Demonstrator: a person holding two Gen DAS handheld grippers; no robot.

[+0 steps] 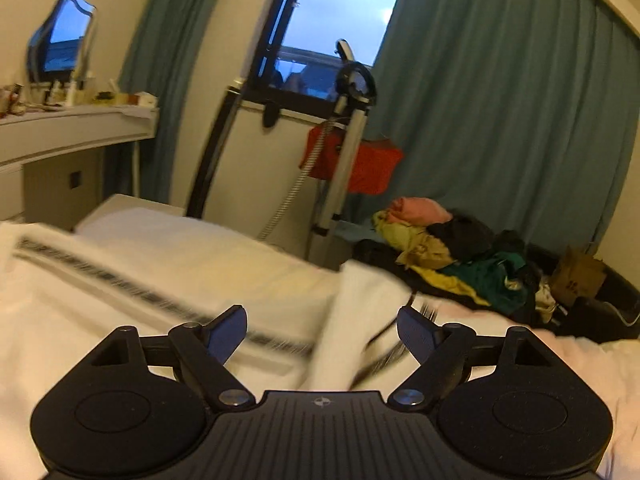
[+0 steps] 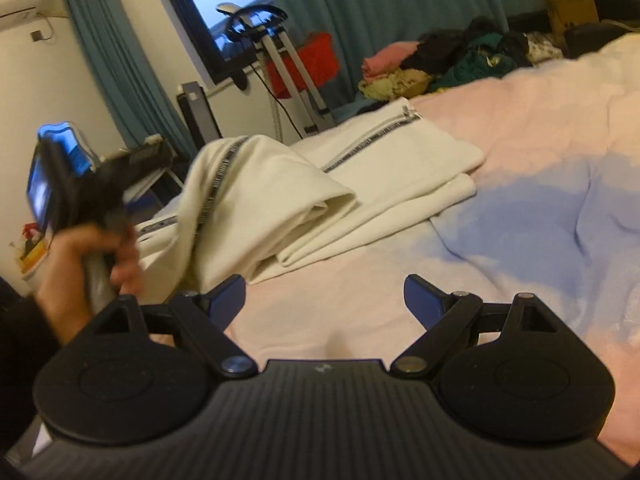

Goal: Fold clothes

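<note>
A white garment with a grey patterned stripe [image 2: 360,176] lies partly folded on the pink bedcover [image 2: 540,140]. One part of it humps up at the left [image 2: 260,184]. It also shows blurred in the left wrist view [image 1: 160,264]. My left gripper [image 1: 322,330] is open just above the cloth, with a fold of it rising between the fingers. My right gripper [image 2: 324,300] is open and empty over bare bedcover, in front of the garment. The hand holding the left gripper [image 2: 92,248] shows at the left of the right wrist view.
A heap of mixed coloured clothes [image 1: 460,256] lies at the far side of the bed, also in the right wrist view [image 2: 452,64]. A garment steamer stand [image 1: 348,140] with a red cloth stands by the window. A dressing table with a mirror [image 1: 60,120] is at the left.
</note>
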